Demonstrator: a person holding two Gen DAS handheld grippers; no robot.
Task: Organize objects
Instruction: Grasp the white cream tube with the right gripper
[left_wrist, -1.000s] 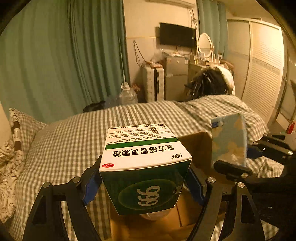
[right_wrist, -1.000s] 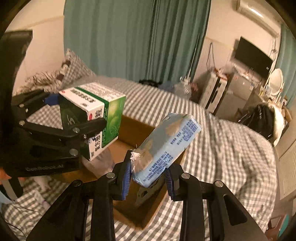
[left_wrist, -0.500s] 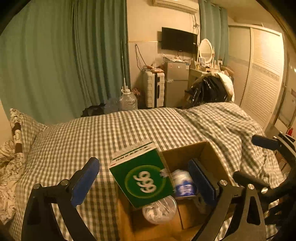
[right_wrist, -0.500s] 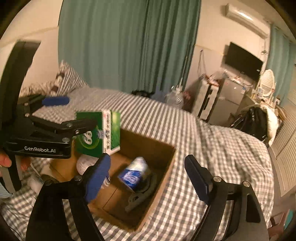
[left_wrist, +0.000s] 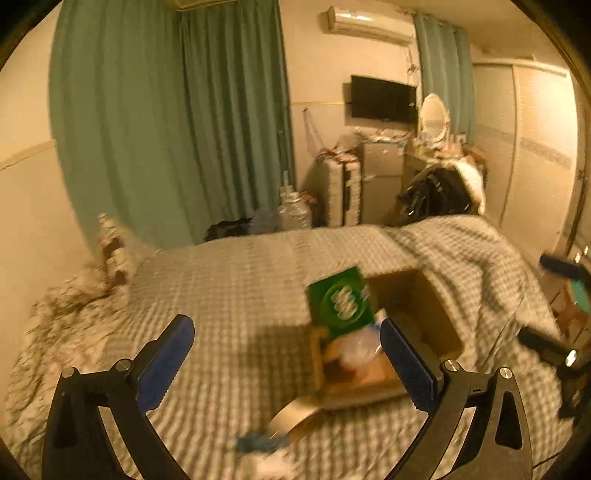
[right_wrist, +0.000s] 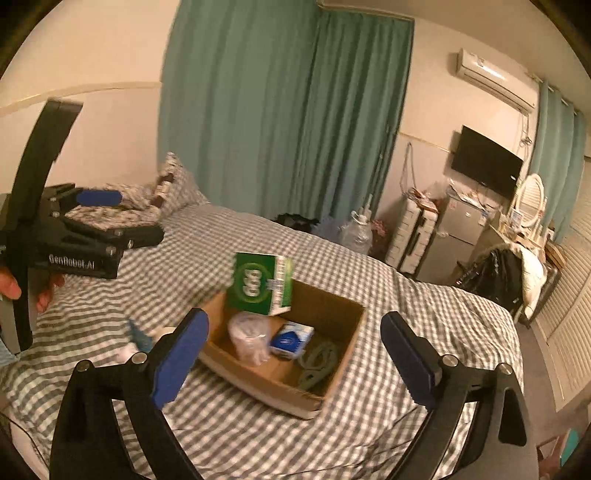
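An open cardboard box (right_wrist: 343, 354) sits on the checked bed (right_wrist: 406, 295). A green medicine box (right_wrist: 260, 283) leans at its far left corner; it also shows in the left wrist view (left_wrist: 341, 301). Inside lie a blue tissue pack (right_wrist: 291, 338), a clear plastic bag (right_wrist: 249, 334) and a dark green cord (right_wrist: 317, 363). My left gripper (left_wrist: 286, 356) is open and empty, above and left of the cardboard box (left_wrist: 424, 317); it also shows in the right wrist view (right_wrist: 99, 221). My right gripper (right_wrist: 293, 354) is open and empty, above the box's near side.
A tape roll (left_wrist: 295, 419) and blue and white bits (left_wrist: 258, 443) lie on the bed before the box. A pillow (right_wrist: 173, 184) lies at the bed's head by green curtains (right_wrist: 277, 110). A suitcase (right_wrist: 410, 232), small fridge (right_wrist: 458, 236) and wardrobe (left_wrist: 535, 147) stand beyond.
Both grippers opened and let go: the green medicine box and the tissue pack dropped into the cardboard box. Both grippers then pulled up and back; the left view is motion-blurred.
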